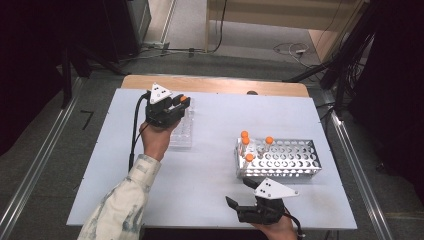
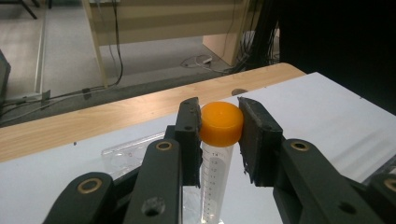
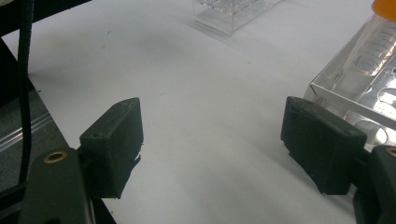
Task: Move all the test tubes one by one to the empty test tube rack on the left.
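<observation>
Nearest, at the near right edge of the white table (image 1: 210, 175), the right gripper (image 1: 243, 196) has its black jaws spread wide with nothing between them. At the far left, the left gripper (image 2: 218, 135) clamps the round orange cap (image 2: 221, 123) of a clear tube (image 2: 214, 186), upright over a transparent plastic rack (image 1: 183, 131). Printed graduation marks on the tube are too small to read; a perforated metal rack (image 1: 280, 159) on the right holds more orange-capped tubes (image 1: 269, 141).

The left gripper (image 2: 219, 135) has its jaws clamped on something between them, while the right gripper (image 3: 212, 140) gapes wide with nothing between its jaws.
</observation>
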`<state>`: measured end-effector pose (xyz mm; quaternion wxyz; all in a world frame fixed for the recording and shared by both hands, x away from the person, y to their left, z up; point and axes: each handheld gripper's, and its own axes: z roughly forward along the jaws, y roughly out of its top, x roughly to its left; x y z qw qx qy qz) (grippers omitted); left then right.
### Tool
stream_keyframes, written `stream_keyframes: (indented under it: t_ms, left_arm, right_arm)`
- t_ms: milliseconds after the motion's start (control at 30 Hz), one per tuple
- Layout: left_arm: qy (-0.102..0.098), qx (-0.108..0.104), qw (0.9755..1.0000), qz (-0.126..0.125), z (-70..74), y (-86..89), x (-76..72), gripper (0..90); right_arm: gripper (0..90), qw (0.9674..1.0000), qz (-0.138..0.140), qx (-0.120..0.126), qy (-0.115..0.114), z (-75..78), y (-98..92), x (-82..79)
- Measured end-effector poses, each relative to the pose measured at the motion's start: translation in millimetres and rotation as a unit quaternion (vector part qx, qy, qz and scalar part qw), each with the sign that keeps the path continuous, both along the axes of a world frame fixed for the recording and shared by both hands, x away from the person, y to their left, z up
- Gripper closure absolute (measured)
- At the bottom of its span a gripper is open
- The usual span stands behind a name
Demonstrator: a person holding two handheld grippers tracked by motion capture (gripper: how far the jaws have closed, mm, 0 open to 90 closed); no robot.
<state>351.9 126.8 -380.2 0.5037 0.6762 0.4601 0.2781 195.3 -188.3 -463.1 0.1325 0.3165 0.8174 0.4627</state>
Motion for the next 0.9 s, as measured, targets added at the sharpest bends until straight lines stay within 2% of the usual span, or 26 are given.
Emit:
stream_keyframes:
  t_ms: [233,533,700,900]
  left_arm:
    - [0.001,0.012,0.9999,0.002,-6.8,-4.1,2.3,70.5]
    - [0.011,0.022,0.9997,0.0,-23.8,-4.9,0.1,70.4]
    - [0.01,0.041,0.9991,-0.001,-31.6,-8.5,-2.6,70.4]
    - [0.012,0.048,0.9988,0.001,-38.1,-9.7,-5.7,70.3]
  right_arm:
    - [19.5,1.0,-0.003,0.005,-0.002,2.2,-3.5,-1.0]
    - [19.6,1.0,-0.001,0.007,-0.005,3.4,-4.4,-1.6]
    - [19.5,1.0,0.0,0.006,-0.004,3.6,-4.1,-1.8]
    - [19.5,1.0,0.001,0.005,-0.002,3.6,-4.4,-1.7]
